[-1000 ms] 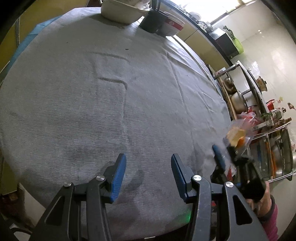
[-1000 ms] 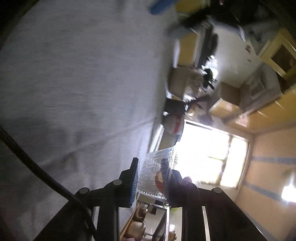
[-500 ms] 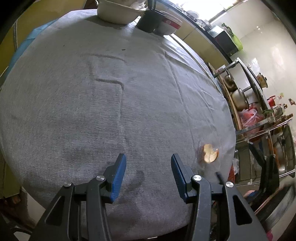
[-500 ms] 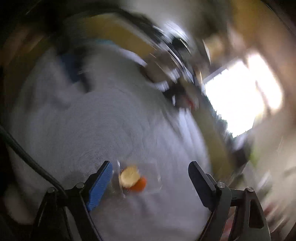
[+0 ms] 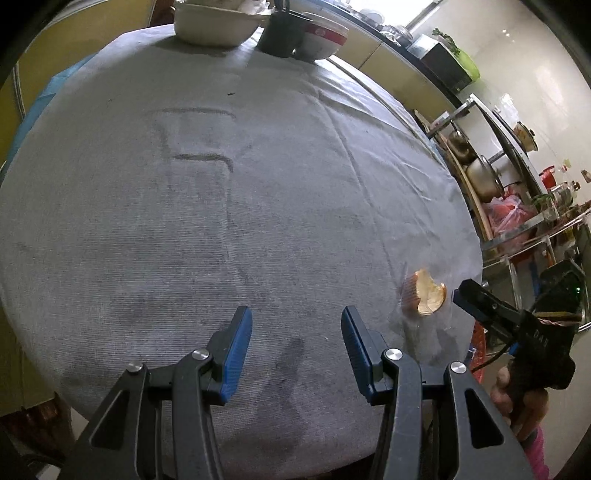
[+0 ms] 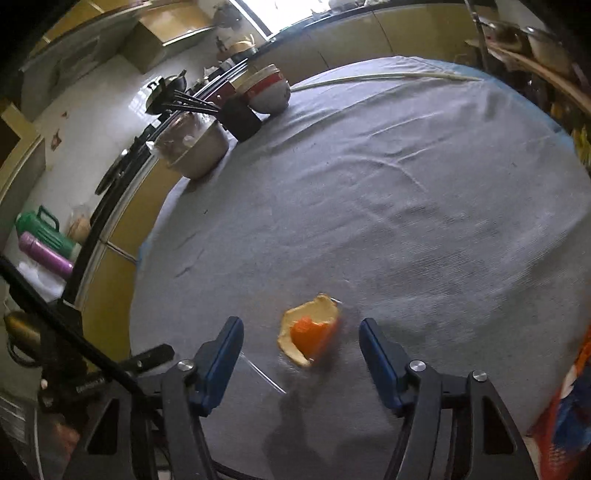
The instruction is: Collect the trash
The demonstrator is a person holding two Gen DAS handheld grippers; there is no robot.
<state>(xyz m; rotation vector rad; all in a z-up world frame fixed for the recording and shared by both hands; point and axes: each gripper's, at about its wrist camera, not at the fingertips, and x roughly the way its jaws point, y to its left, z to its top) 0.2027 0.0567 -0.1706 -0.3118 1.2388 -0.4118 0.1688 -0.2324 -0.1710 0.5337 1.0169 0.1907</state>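
A clear plastic container (image 5: 421, 328) with orange peel (image 5: 426, 291) in it lies on the grey tablecloth (image 5: 221, 221), close to the table's right edge. In the right wrist view the orange peel (image 6: 310, 332) shows between and just beyond my right gripper's (image 6: 301, 354) blue fingers. The pads do not touch it, and the jaws are closing. The plastic is hard to make out there. My right gripper (image 5: 476, 301) hovers by the container, held by a hand. My left gripper (image 5: 295, 343) stands open over bare cloth, with nothing between its fingers.
At the table's far edge stand a white bowl (image 5: 214, 22), a dark cup (image 5: 280, 33) with chopsticks and a red-and-white bowl (image 5: 321, 37). A metal rack (image 5: 491, 173) with pots stands beyond the right edge. Something red and blue (image 6: 569, 406) sits below the near right edge.
My right gripper rolled upright and let go of the clear container with the peel, which now lies on the cloth by the right edge. The left gripper has hardly moved.
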